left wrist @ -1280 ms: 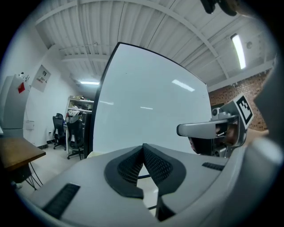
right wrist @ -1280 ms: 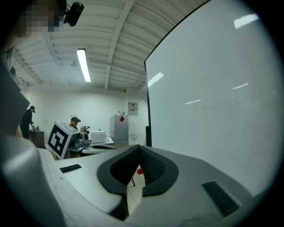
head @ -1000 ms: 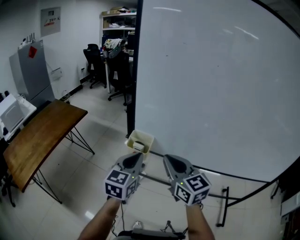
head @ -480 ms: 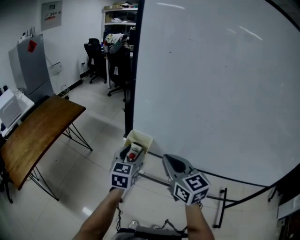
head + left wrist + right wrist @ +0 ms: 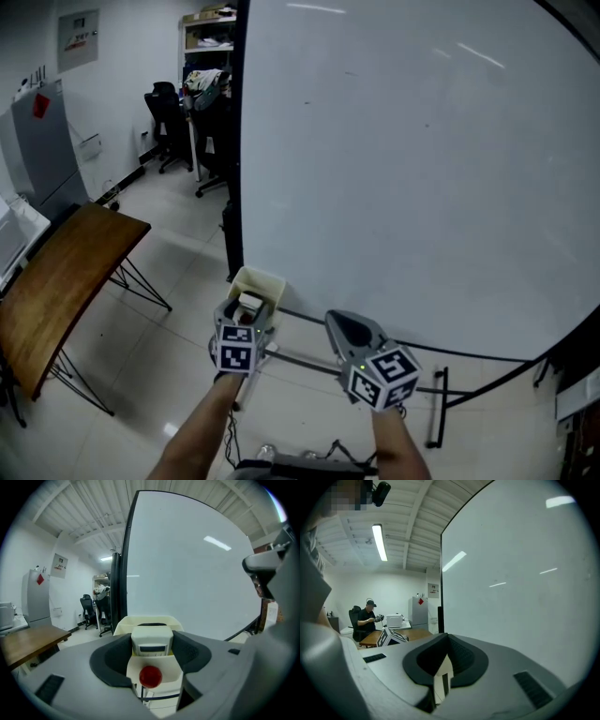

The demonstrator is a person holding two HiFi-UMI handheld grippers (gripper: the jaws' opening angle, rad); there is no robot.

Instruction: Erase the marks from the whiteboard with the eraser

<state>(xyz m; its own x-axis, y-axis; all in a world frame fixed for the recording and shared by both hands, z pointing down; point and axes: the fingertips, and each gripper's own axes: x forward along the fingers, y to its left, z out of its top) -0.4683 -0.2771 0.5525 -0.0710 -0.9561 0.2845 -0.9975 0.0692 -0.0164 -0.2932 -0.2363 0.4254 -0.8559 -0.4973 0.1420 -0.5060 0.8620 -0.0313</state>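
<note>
The big whiteboard stands right in front, with a few faint dark specks on it. A cream tray hangs at its lower left corner. In it stands the pale eraser behind a red-capped thing. My left gripper reaches into the tray. Its jaws have just been opening and now stand wide, with the eraser between them and the pads beside it. My right gripper hovers lower right, away from the tray. Its jaws are shut and empty in the right gripper view.
A tilted wooden table stands at the left, with a grey cabinet and office chairs behind. The board's stand foot is on the floor at the right. A seated person is far off.
My left gripper moved forward and down to the tray and its jaws opened around the eraser. The right gripper hardly shifted.
</note>
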